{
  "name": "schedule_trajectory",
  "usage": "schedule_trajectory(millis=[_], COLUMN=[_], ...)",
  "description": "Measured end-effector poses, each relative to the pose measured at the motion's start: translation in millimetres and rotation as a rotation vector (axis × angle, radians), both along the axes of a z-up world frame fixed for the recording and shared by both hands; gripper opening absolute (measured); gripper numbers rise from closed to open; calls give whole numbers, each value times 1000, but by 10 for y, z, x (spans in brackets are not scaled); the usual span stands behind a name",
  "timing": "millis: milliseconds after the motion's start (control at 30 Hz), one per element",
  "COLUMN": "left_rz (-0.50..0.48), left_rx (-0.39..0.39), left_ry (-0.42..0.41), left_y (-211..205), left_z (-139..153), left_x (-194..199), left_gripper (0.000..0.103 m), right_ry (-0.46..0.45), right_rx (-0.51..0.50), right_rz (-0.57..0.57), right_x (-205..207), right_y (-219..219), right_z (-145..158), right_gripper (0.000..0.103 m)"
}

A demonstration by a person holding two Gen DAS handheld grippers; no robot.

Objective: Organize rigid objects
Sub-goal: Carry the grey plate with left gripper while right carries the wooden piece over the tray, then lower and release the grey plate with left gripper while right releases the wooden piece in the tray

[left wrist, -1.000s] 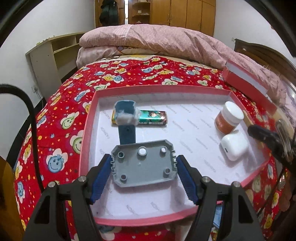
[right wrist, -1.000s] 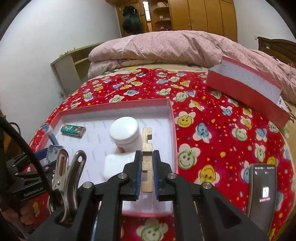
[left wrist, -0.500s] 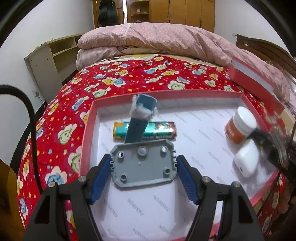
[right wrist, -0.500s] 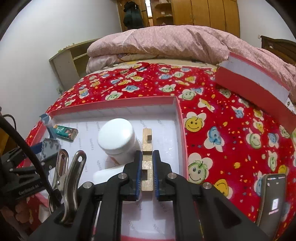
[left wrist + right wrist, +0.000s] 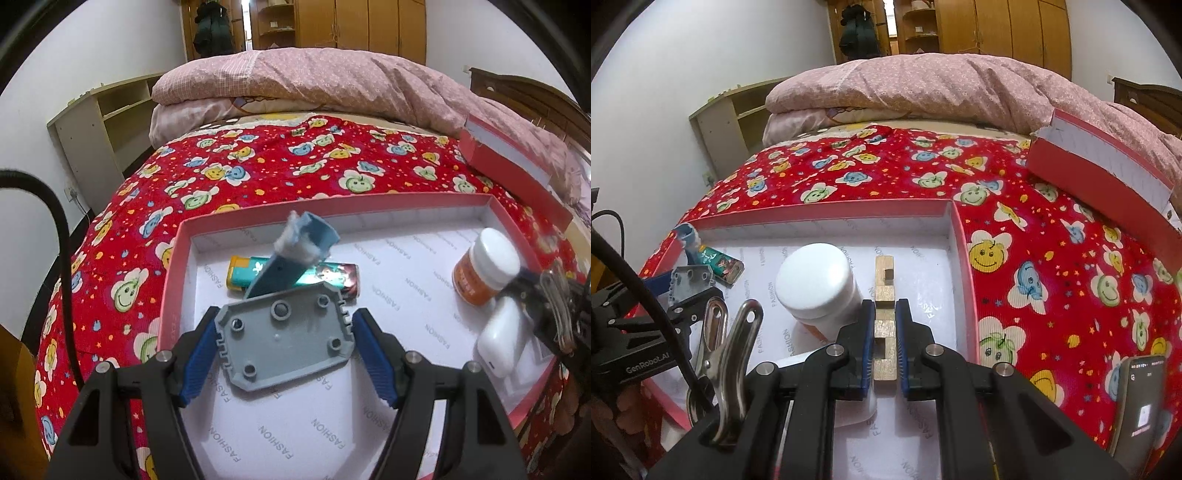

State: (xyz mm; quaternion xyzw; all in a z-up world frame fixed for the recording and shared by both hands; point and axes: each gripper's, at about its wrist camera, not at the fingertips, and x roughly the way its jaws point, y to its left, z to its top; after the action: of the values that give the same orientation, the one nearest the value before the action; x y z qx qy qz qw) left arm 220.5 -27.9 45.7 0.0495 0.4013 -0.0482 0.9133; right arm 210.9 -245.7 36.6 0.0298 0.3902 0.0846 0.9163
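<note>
My left gripper is shut on a grey plastic plate with a blue arm that carries a tuft of white fluff. It hangs slightly tilted over the left part of the pink tray, just in front of a teal lighter. My right gripper is shut on a notched wooden strip, held above the tray's right side. Beside it stand a white-lidded jar and a white earbud case.
A pink box lid lies tilted at the back right of the red patterned bedspread. A phone rests right of the tray. A folded pink quilt fills the bed's far end. A metal clip hangs on the right gripper's body.
Both grippers have moved further in over the tray with their loads. The grey plate has come close to the lighter and tilted a little. The jar now stands nearer the right gripper.
</note>
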Motion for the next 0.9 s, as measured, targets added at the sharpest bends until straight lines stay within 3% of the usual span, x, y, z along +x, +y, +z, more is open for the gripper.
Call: schedule_trajectory(millis=[367, 433, 567, 900], left_rz=[-4, -9, -7, -4], left_rx=[-3, -5, -23, -47], left_ry=[3, 11, 20, 5], left_y=[-5, -11, -10, 1], left_z=[0, -6, 6, 156], left_x=[-4, -7, -45, -267], left_gripper=[78, 79, 79, 79], right_ry=[4, 5, -2, -36], right_rx=[3, 6, 15, 26], right_rz=[0, 4, 3, 11], right_x=[8, 8, -29, -212], right_y=[-1, 0, -13, -33], right_z=[2, 4, 17, 205], right_gripper=[13, 15, 31, 40])
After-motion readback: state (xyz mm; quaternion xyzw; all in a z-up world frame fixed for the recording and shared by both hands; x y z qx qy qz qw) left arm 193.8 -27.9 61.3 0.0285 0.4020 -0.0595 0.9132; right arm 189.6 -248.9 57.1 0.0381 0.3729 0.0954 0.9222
